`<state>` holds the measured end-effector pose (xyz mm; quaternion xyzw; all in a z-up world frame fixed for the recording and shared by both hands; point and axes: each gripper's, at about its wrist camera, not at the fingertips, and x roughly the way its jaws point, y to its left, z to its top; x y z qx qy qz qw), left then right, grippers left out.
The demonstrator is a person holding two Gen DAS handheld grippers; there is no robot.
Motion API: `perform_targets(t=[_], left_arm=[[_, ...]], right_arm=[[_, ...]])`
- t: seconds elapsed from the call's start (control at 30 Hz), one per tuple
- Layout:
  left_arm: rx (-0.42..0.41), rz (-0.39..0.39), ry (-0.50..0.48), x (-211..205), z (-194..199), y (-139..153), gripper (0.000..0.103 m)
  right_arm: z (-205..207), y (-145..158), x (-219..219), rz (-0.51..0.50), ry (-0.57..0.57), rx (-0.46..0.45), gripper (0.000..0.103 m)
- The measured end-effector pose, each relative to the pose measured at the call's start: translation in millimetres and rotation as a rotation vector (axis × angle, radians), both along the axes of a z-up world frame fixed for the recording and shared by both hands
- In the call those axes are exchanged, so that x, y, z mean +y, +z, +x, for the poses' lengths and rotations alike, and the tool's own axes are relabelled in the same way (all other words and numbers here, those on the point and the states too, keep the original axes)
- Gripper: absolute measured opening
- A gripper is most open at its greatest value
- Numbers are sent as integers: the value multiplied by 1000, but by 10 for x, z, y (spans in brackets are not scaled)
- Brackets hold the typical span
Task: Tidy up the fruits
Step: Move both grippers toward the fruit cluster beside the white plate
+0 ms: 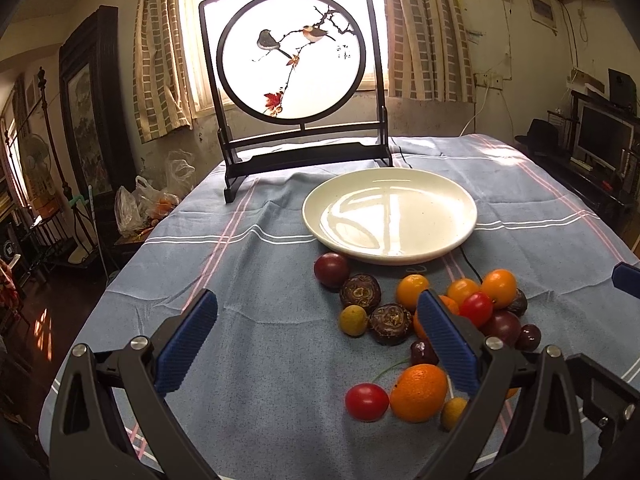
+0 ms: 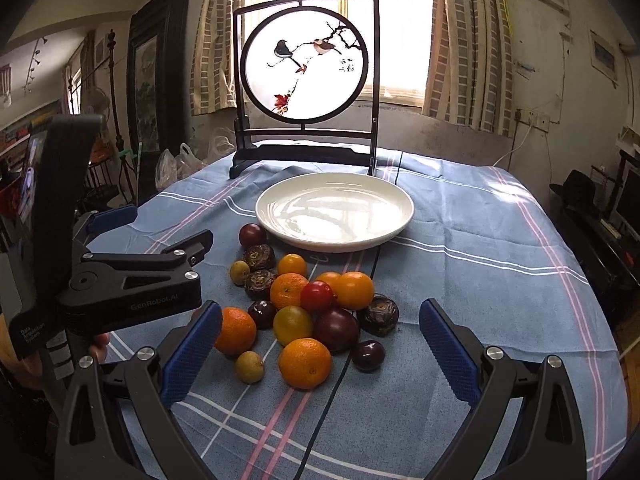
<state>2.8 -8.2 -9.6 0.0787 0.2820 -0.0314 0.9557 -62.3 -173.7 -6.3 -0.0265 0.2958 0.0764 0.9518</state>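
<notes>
Left hand-held gripper (image 1: 316,342) finger hides part of orange (image 1: 418,322); small fruit (image 1: 454,413) half hidden lower right.

My left gripper (image 1: 316,344): matte black frame, two triangular cut-out arms, silver round screw heads showing at each pivot, four in left wrist view. Finger pads (image 1: 186,344) are showing royal blue w/ fine ribbed texture, rounded tips. Right gripper (image 2: 320,350) is looking identical: same black arms, silver screws, blue ribbed pads (image 2: 448,350). In right wrist view, left unit's side is showing "GenRobot.AI" embossed grey on black body, white "Data Acquisition System" txt on handle, small hex screws, a screen on its mount glowing. Bit of skin, my fingers (image 2: 100,350), is peeking under that handle.
</notes>
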Motion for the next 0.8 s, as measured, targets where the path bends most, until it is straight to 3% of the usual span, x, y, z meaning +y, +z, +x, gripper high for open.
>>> perform_targets(t=[0.37, 0.53, 0.67, 0.8], left_arm=[[25, 9, -11, 105, 3, -53, 98], [72, 33, -81, 245, -65, -143, 98], [99, 66, -194, 271, -180, -229, 98], [123, 172, -303, 163, -294, -403, 98]], right_arm=[[-23, -122, -17, -13, 57, 65, 99], [-76, -210, -10, -36, 104, 115, 99], [-66, -342, -28, -65, 113, 170, 99], [57, -514, -38, -50, 143, 278, 75]])
